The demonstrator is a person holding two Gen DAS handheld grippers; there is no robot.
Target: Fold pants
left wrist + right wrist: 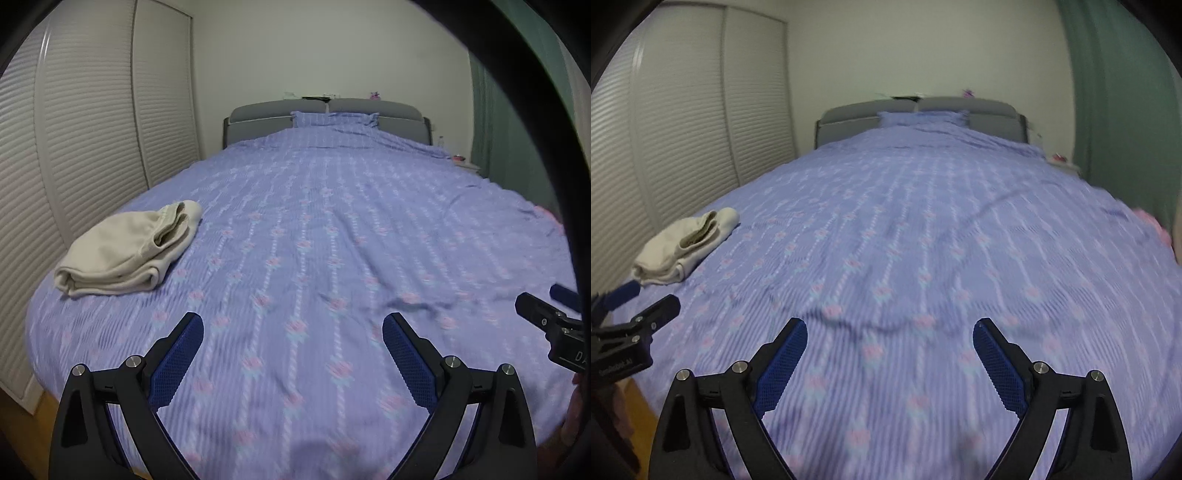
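a: since the pants point(129, 251) already lie as a compact cream bundle near the bed's left edge, i'd judge the folding is done.

b: agreed. the layers are stacked flat, with the waistband end turned toward the headboard point(327, 118). soft, thick knit by the look of it, with rounded folds rather than sharp creases.

a: and the grippers?

b: the left gripper point(291, 332) has its blue textured pads spread wide, with nothing between them. the right gripper point(890, 336) is the same, apart and empty. both hang over bare cover point(332, 240), well clear of the bundle, probably to leave it undisturbed.

a: the cover?

b: lilac, ribbed, with pink flower stripes, lightly rumpled. louvred white doors point(74, 129) are on the left, a green curtain point(1115, 103) on the right.
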